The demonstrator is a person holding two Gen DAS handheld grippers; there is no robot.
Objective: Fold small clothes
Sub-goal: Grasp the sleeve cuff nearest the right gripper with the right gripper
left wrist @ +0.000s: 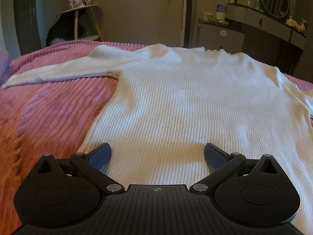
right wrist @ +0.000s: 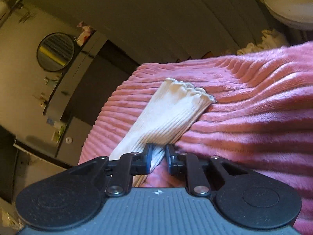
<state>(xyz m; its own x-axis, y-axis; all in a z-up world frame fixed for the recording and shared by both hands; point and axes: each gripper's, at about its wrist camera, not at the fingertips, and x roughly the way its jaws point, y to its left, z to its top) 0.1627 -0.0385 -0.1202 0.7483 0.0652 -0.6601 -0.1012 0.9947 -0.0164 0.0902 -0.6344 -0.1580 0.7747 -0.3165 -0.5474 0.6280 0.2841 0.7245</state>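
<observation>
white ribbed sweater (left wrist: 185, 101) lies spread flat on the pink ribbed blanket (left wrist: 49, 113), its neckline at the blanket's far edge and one sleeve (left wrist: 58, 72) stretched out over the bare blanket to the left. left gripper (left wrist: 157, 156) hovers over the sweater's near hem, jaws spread wide with nothing between them. at the other side of the blanket, the right gripper (right wrist: 158, 156) has its jaws drawn nearly together around the other sleeve (right wrist: 168, 113), whose frilled cuff (right wrist: 187, 90) rests on the pink ribs; the pads seem to pinch the fabric, though blur makes the contact hard to confirm.
</observation>
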